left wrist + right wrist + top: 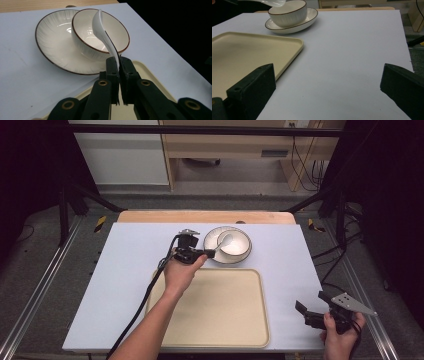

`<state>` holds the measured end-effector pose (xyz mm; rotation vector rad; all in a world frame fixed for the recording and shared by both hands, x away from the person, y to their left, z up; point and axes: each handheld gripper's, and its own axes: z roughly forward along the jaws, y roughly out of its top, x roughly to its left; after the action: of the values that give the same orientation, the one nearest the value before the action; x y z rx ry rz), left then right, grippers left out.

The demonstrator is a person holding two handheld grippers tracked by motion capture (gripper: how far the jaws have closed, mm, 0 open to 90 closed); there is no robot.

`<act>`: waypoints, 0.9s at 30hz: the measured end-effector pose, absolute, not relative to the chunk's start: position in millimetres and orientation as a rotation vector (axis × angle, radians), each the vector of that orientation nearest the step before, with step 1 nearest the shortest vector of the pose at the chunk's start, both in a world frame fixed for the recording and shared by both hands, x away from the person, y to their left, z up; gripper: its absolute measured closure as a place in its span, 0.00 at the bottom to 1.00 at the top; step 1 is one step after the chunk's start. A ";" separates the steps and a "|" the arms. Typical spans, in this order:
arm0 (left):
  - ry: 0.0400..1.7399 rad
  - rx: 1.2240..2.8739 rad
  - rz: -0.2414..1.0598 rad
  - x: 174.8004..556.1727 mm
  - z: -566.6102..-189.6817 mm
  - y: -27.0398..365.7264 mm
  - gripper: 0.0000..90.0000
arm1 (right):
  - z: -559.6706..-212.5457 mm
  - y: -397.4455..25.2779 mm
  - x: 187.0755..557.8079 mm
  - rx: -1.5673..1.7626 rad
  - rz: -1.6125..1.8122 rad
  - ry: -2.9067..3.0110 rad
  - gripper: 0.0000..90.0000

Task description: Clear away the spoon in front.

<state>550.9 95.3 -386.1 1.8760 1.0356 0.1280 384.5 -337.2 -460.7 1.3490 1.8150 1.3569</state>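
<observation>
Spoon (105, 35) pinched by its handle in my left gripper (207, 253), raised over bowl (100, 32) on saucer (52, 47), far-centre of desk (135, 255). Right gripper (304, 312) gapes wide, near right, beside tray (220, 320).

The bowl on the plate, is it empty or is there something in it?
Empty of food: the bowl shows a bare glazed inside; only the white spoon, pinched in the left gripper, reaches over it.
</observation>
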 end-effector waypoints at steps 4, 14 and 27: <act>1.045 1.838 0.145 539.5 -384.4 110.4 0.96 | -460.0 -335.4 385.8 1.340 1.353 1.817 0.01; 1.080 1.756 0.166 510.2 -387.9 145.5 0.96 | -460.3 -333.0 386.0 1.342 1.338 1.824 0.01; 1.140 1.719 0.169 477.5 -412.2 179.6 0.96 | -460.0 -331.5 385.9 1.330 1.329 1.833 0.01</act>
<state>477.5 179.6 -412.2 1.7195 1.1402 0.1693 385.9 -331.5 -460.0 1.3305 1.8334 1.3293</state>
